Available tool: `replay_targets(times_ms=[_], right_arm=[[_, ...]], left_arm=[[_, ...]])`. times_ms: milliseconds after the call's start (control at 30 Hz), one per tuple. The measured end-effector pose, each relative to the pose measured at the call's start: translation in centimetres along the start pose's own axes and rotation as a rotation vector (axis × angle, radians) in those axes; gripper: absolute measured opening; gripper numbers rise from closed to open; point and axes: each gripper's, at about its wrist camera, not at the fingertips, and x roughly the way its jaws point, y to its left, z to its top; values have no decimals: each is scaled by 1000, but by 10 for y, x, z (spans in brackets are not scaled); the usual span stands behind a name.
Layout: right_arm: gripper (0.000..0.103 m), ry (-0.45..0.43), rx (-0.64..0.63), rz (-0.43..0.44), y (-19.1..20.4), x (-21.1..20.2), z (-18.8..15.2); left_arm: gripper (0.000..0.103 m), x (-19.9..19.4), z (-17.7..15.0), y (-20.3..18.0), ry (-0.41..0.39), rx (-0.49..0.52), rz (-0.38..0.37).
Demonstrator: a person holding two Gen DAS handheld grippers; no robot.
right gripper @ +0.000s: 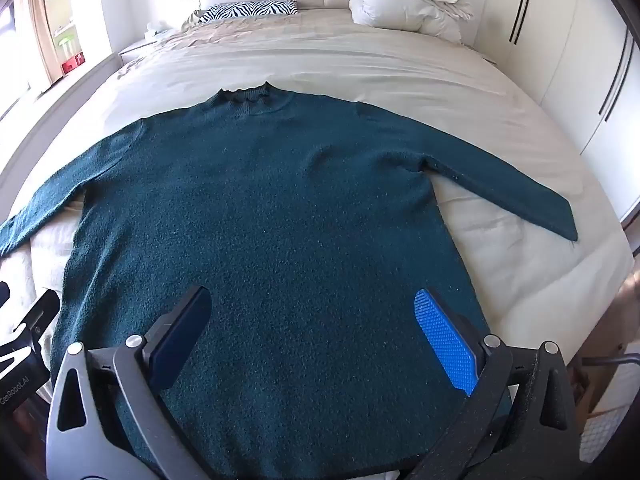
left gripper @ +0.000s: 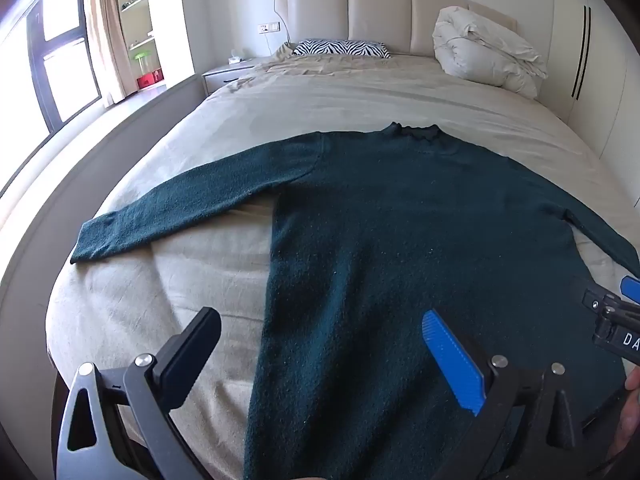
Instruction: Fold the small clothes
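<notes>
Blue-padded and black, left gripper [left gripper: 320, 356] and right gripper [right gripper: 312, 340] both spread wide with nothing clamped, hovering above the lower body of the dark teal knitted sweater [right gripper: 260, 220]. Spread flat, collar away, sleeves out to either side, on the beige-sheeted bed [right gripper: 520, 248]; beyond it a zebra-striped pillow [right gripper: 248, 10] and a bundled white duvet [right gripper: 404, 0] by the headboard. Probably the very start of folding: next likely calls for pinching a sleeve or side edge and carrying it across the body.
</notes>
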Motion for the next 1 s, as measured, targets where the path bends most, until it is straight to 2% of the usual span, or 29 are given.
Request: replay_targets(times_ms=[467,1000], right_arm=[[103,0,-4,0,-8,8,2],[103,-3,-12,-5,1,-1,-1]], left_arm=[[103,0,0,-1,0,4,7],[103,0,0,-1,0,2,4]])
